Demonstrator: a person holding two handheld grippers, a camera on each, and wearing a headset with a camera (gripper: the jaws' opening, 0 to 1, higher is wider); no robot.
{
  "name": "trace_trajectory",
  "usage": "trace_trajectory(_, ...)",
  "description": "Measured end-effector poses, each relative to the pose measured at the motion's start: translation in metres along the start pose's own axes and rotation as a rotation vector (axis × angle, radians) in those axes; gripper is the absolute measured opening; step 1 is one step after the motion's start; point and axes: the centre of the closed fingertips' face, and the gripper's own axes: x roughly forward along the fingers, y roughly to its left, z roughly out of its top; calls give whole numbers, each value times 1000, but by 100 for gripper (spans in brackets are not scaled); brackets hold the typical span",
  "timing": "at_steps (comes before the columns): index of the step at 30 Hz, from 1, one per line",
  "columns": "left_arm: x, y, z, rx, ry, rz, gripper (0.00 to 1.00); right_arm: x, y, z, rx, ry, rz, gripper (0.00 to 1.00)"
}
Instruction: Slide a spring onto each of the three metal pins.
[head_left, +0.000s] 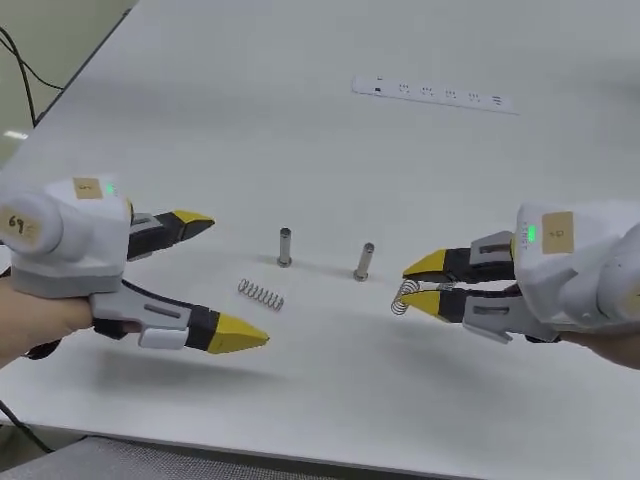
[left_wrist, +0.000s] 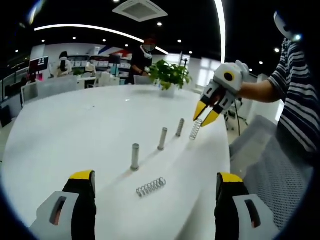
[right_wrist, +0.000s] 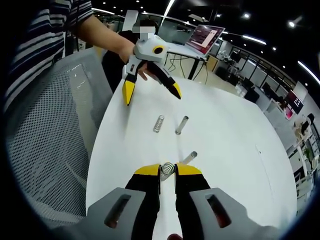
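One spring (right_wrist: 168, 169) pinched in right tool (head_left: 409, 286); second spring (head_left: 261, 294) before left tool (head_left: 239, 281).

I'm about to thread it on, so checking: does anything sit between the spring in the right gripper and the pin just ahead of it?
Nothing visible does: only bare table separates the held spring from that pin.

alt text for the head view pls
The right gripper grips a spring in its yellow tips, just right of an upright metal pin on a white table. A second pin stands further left, a loose spring lying flat in front of it. The left gripper is open at the left; a power strip lies far back.
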Motion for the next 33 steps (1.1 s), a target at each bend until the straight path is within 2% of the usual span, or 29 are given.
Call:
trace_trajectory(12, 1, 1, 1, -5, -5, 6, 98, -7, -2, -6, 12, 9, -15, 7)
trace_trajectory(17, 2, 0, 2, -5, -8, 5, 98, -6, 3, -9, 12, 17, -4, 7)
trace_trajectory(25, 1, 1, 3, -8, -10, 9, 98, -4, 6, -8, 11, 14, 2, 7)
trace_trajectory(33, 0, 3, 3, -7, -7, 10, 98, -3, -2, -1, 0, 6, -6, 7)
